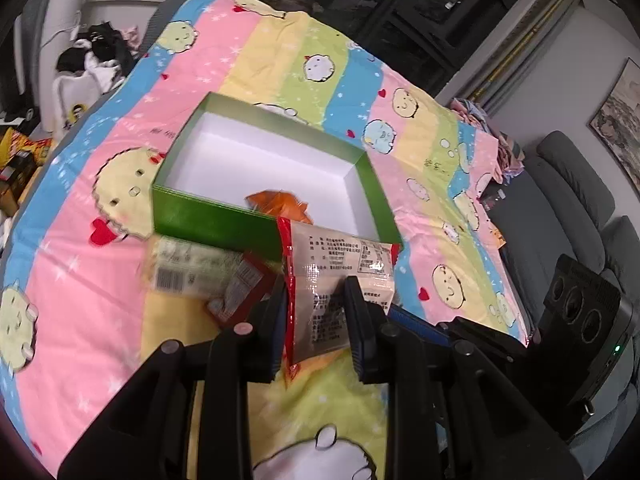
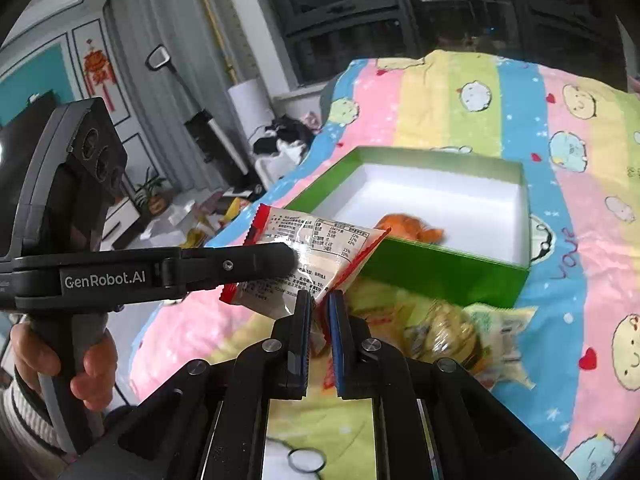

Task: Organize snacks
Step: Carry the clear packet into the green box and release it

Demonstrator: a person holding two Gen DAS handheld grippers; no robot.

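A clear-and-white snack packet point(image 1: 340, 264) with red sealed ends hangs above the blanket, just in front of the green box point(image 1: 208, 220). My left gripper point(image 1: 316, 296) is shut on the packet's middle. In the right wrist view the same packet point(image 2: 320, 240) has its lower corner pinched in my right gripper point(image 2: 319, 304), which is shut on it. The left gripper point(image 2: 280, 260) comes in from the left there, held by a hand point(image 2: 88, 364). The right gripper's blue pad point(image 1: 416, 320) shows beside the packet. An orange packet point(image 1: 280, 204) lies inside the box.
A pale green packet with a barcode point(image 1: 188, 268) and a red packet point(image 1: 244, 292) lie on the striped cartoon blanket point(image 1: 100, 288) by the box's near wall. A yellowish packet point(image 2: 460, 332) lies right of my fingers. A grey sofa point(image 1: 568, 184) stands beyond the blanket's right edge.
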